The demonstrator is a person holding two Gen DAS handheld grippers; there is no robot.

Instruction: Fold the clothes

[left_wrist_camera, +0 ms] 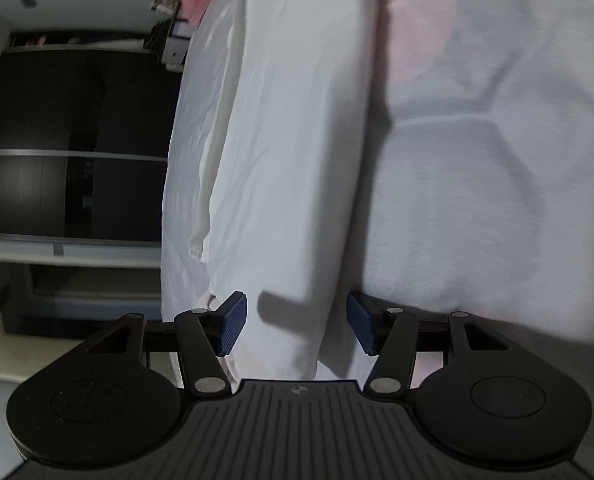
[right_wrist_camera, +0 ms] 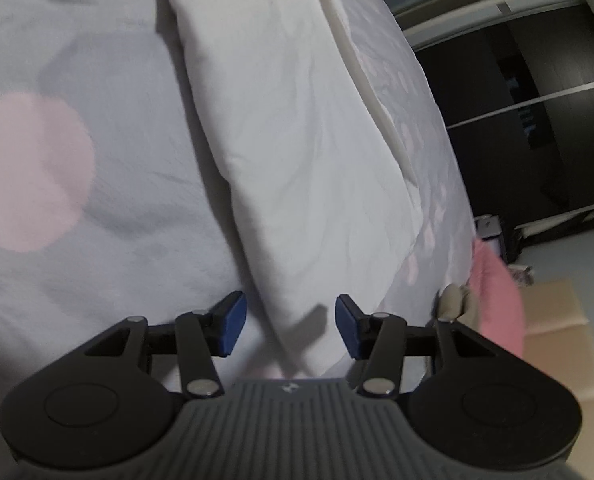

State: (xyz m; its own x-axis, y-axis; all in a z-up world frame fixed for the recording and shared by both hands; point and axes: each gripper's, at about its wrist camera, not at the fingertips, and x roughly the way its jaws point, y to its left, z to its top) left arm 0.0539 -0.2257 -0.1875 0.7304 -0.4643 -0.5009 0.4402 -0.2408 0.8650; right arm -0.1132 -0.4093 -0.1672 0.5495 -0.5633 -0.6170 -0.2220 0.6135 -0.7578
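A white garment [left_wrist_camera: 281,152] lies in a long folded strip on a bed cover with pink dots [left_wrist_camera: 497,160]. My left gripper [left_wrist_camera: 296,325] is open, its blue pads either side of the strip's near end, just above the cloth. In the right wrist view the same white garment [right_wrist_camera: 293,152] runs away from me across the cover [right_wrist_camera: 77,168]. My right gripper [right_wrist_camera: 289,325] is open and empty, its pads straddling the strip's pointed near end.
The bed edge drops to a dark wardrobe with sliding doors [left_wrist_camera: 69,140] on one side, also in the right wrist view [right_wrist_camera: 537,120]. A pink cloth [right_wrist_camera: 497,296] and a cardboard box [right_wrist_camera: 561,340] sit by the bed's corner.
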